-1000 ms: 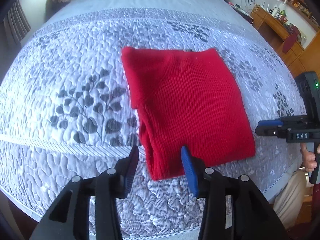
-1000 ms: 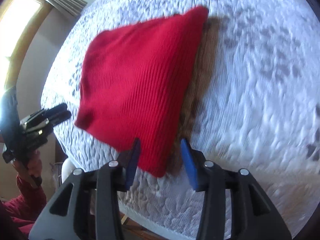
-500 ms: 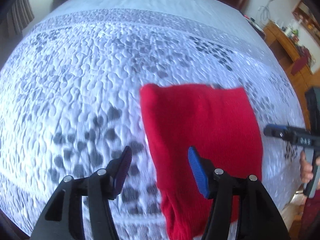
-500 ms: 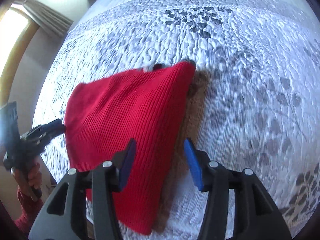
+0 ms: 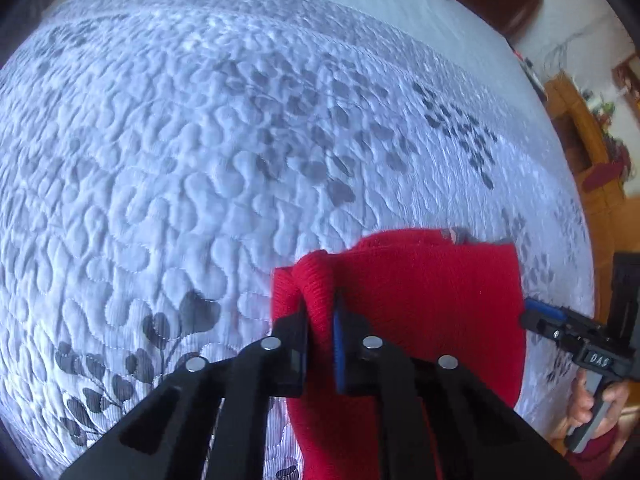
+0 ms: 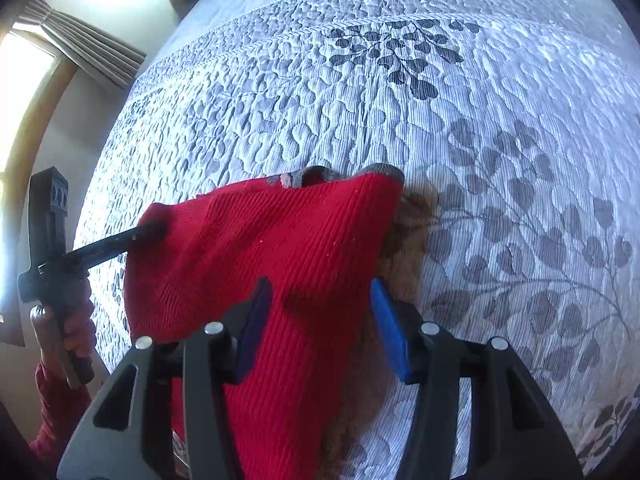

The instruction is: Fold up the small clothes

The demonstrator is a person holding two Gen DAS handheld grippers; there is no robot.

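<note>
Left gripper (image 5: 320, 322) has just clamped its jaws on the left edge of the red knit sweater (image 5: 420, 300), bunching it at lower centre on the quilted bedspread (image 5: 200, 160); half a second ago it was open. Right gripper (image 6: 320, 320) remains open, straddling the sweater's right edge. The next fold looks ready to lift.

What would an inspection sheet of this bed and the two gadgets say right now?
Surface: grey leaf-patterned quilt covering the bed.
Job's things: red knit sweater, partly folded, near the bed's edge.
Clutter: nothing seen on the quilt.
Grippers: left gripper shut on a sweater fold; right gripper open over the sweater's edge.
Cables: wires on the far wall.
Surroundings: curtain, wooden furniture.
</note>
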